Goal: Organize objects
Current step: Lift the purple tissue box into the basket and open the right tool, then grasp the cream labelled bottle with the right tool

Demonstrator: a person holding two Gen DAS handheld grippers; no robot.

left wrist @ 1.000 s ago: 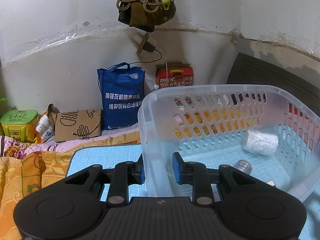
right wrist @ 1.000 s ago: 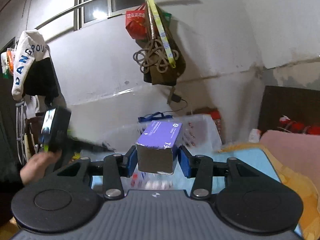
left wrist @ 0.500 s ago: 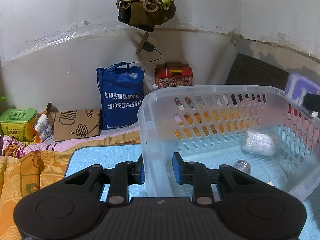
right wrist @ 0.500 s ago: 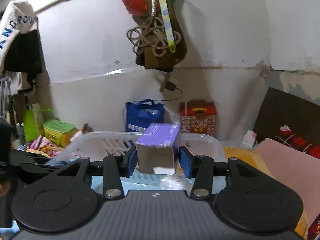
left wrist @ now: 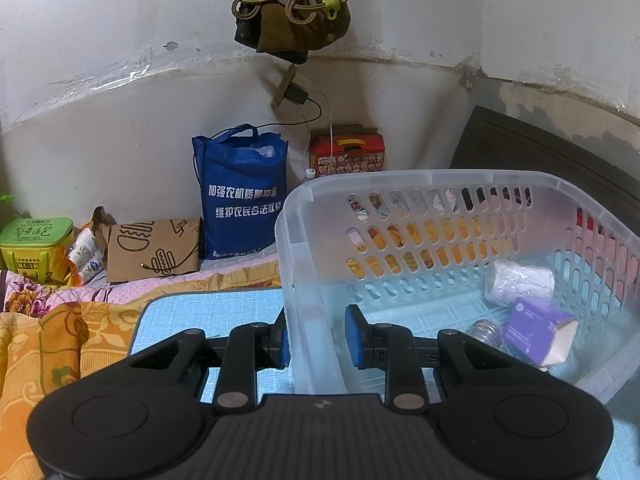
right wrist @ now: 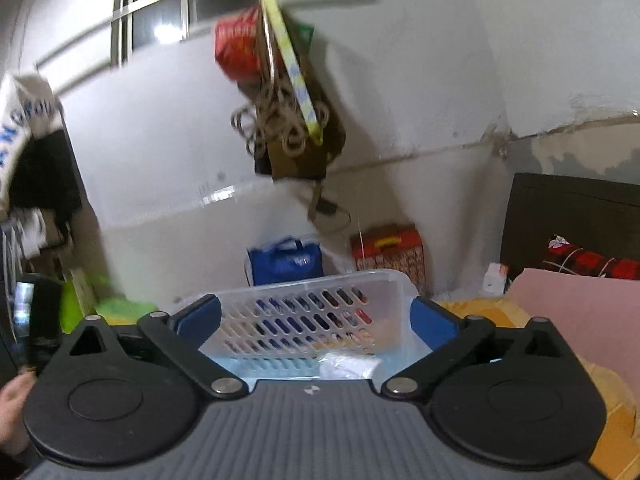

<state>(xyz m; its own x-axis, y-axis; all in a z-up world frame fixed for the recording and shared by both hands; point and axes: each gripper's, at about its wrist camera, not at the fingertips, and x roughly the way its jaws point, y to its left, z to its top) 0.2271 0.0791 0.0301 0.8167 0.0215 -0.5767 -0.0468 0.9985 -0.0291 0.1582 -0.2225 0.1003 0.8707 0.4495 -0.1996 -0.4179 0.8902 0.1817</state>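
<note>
The translucent perforated plastic basket [left wrist: 460, 184] holds a purple cardboard box [left wrist: 536, 330], white roll [left wrist: 520, 282] and jar [left wrist: 482, 330], right of the left gripper [left wrist: 316, 338] clamping its near wall. The right gripper [right wrist: 316, 316] is spread wide, empty.

2 grippers, level

Left gripper [left wrist: 315, 336] looks clamped, jaws narrowly apart; right gripper [right wrist: 316, 316] gapes wide with nothing between its fingers.

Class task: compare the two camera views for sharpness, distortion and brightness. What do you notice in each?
Left wrist view: sharp, the basket crisp, the wall's lines bowed by the fisheye lens. Right wrist view: motion-blurred, the hanging ropes smeared, with a bright spot at the window.
</note>
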